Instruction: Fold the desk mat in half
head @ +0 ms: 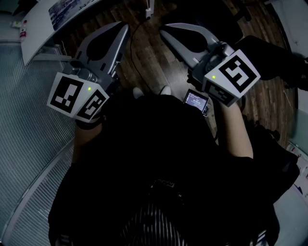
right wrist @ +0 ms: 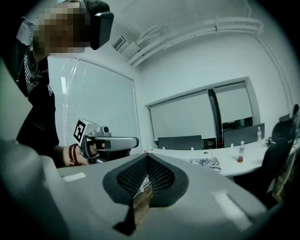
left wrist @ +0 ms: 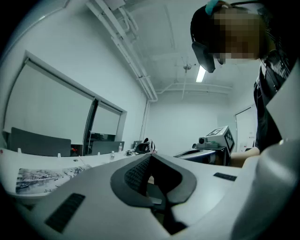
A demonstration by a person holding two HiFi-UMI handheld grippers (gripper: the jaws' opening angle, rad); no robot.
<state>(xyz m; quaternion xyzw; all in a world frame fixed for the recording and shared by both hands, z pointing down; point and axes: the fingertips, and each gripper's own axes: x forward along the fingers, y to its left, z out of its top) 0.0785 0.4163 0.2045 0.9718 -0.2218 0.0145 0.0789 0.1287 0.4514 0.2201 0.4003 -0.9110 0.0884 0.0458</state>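
Note:
The desk mat [head: 62, 12], a patterned sheet, lies flat on the curved white desk [head: 41, 36] at the upper left of the head view. It also shows far off as the mat [left wrist: 40, 178] in the left gripper view and the mat [right wrist: 205, 162] in the right gripper view. My left gripper [head: 122, 29] and right gripper [head: 166, 30] are held in front of my body over the wooden floor, away from the desk. The left gripper [left wrist: 149, 157] has its jaws together with nothing between them. The right gripper [right wrist: 147, 157] is shut and empty too.
A wooden floor [head: 149, 62] lies below the grippers. A small device with a lit screen [head: 196, 101] hangs at my right wrist. Bottles [right wrist: 241, 152] stand on the desk, and an office chair [right wrist: 281, 140] is beside it. Window blinds [right wrist: 93, 93] cover the wall.

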